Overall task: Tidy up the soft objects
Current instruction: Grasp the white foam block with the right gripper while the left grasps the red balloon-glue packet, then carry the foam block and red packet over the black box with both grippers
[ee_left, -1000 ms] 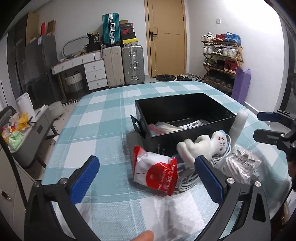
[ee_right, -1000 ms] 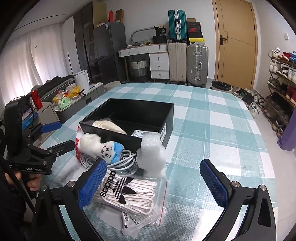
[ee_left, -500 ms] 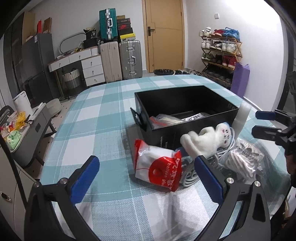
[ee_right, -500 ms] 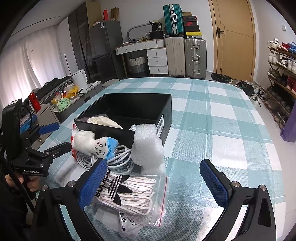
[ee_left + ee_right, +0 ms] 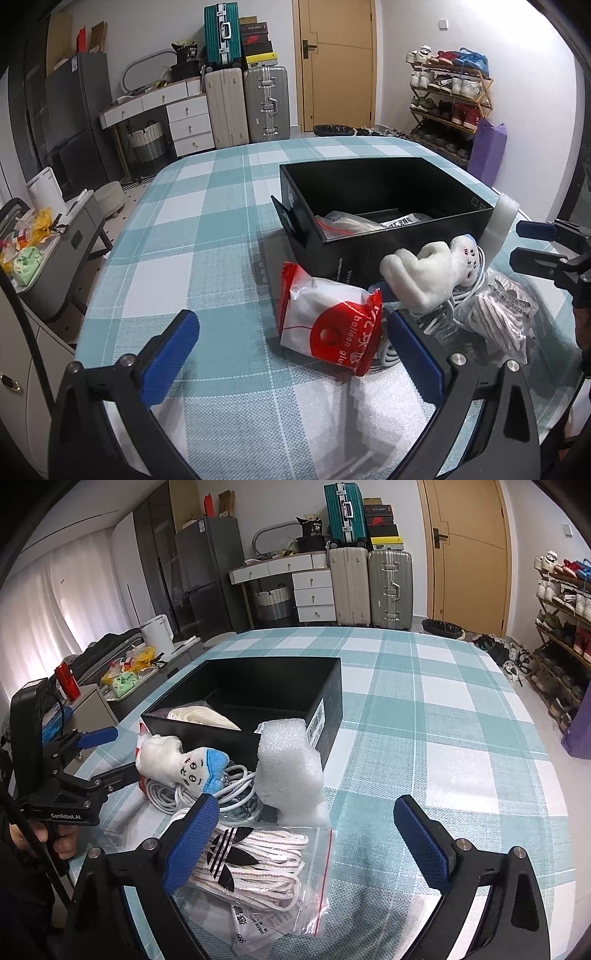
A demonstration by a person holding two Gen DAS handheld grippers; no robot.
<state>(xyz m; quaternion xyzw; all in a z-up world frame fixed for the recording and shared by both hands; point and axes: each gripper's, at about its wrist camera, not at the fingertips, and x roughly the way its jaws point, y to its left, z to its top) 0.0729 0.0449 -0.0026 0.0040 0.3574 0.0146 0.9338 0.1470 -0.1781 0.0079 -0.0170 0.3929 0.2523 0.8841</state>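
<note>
Both grippers, left point(image 5: 291, 347) and right point(image 5: 308, 829), I hold wide open and empty over clutter beside the black box point(image 5: 258, 701) near the tabletop's point(image 5: 443, 716) front edge.

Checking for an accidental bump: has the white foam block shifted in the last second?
No. In the right wrist view the foam block stands at the same corner of the black box, beside its barcode label; only the camera moved.
</note>
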